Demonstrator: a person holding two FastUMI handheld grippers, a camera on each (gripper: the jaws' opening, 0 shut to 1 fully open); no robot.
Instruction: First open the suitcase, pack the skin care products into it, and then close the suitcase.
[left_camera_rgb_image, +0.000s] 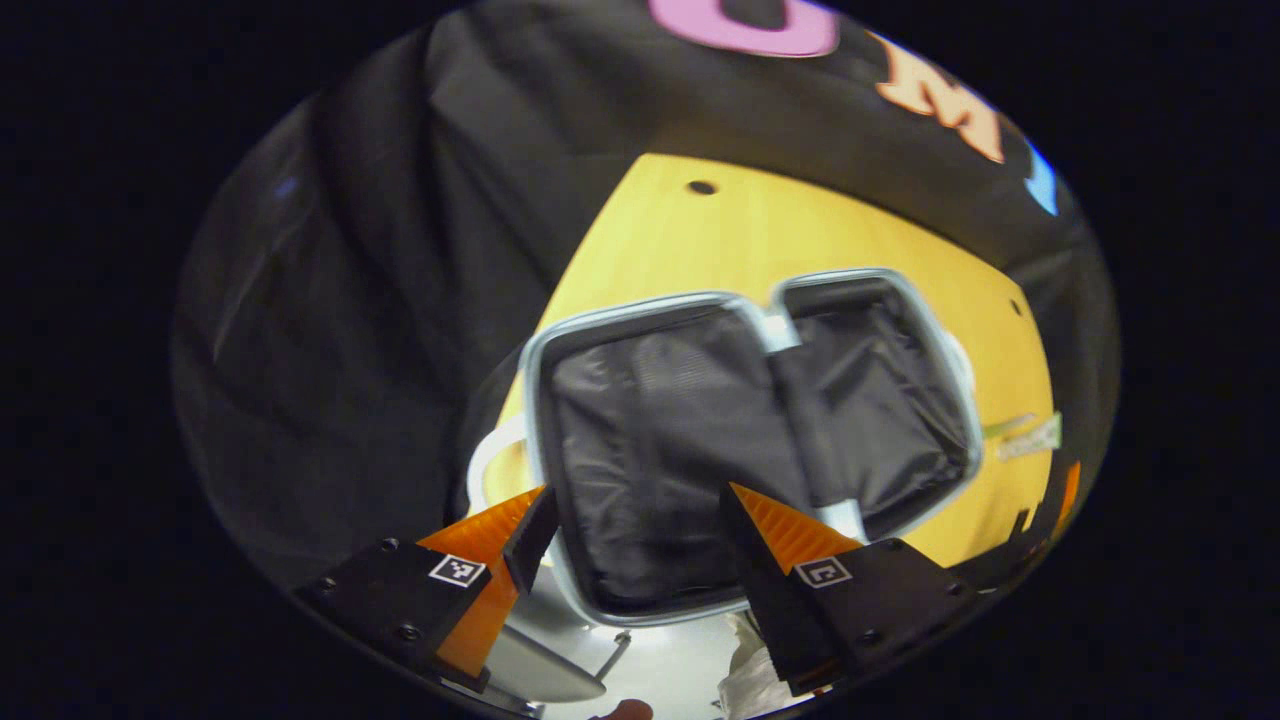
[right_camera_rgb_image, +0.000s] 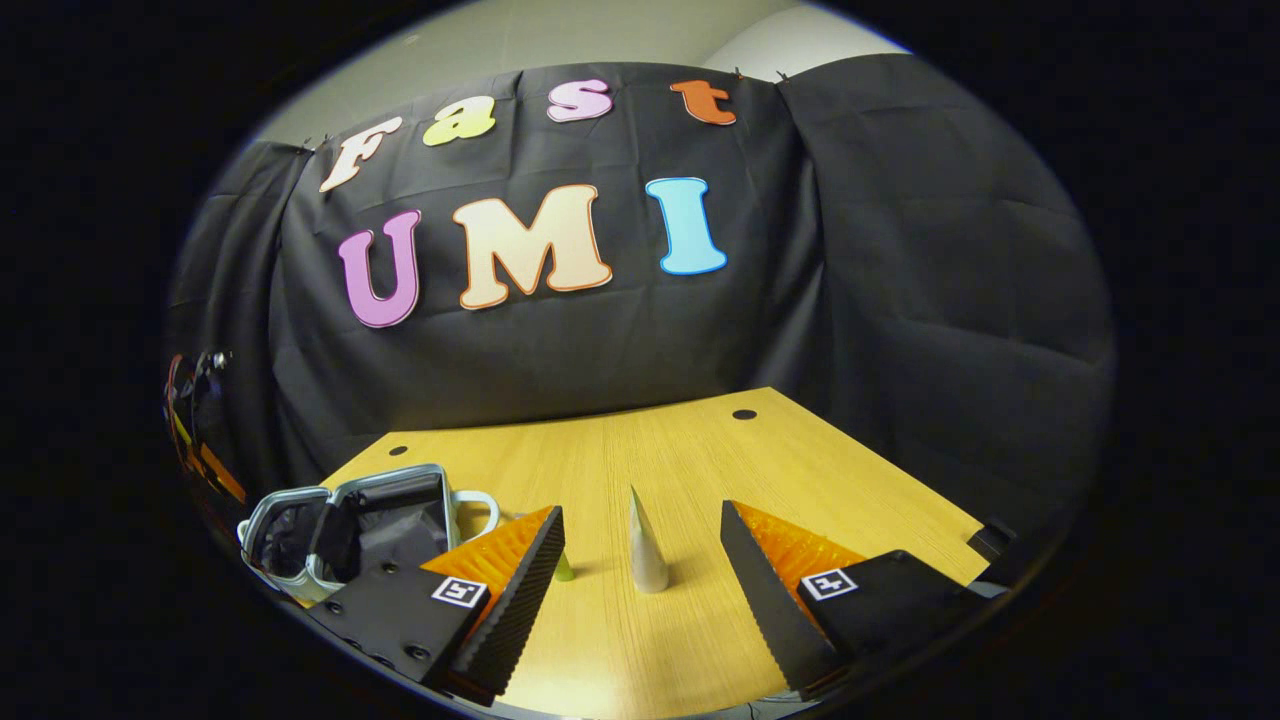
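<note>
I see the suitcase lying open on the wooden table, its dark crinkled lining exposed. My left gripper hangs above it, jaws spread wide, empty. My right gripper, equally spread and empty, faces a conical tube standing right of the suitcase.

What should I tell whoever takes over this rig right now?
Left tongs: open, empty, over the open suitcase.
Right tongs: open, empty, aimed at the upright tube on the table.
Suitcase lies flat on the table's edge, both halves showing dark lining, nothing packed that I can see.
A small green item sits beside the right tongs' finger; too hidden to identify.
Done: suitcase opened.
Left: pack the tube and any other products, then close the suitcase.
</note>
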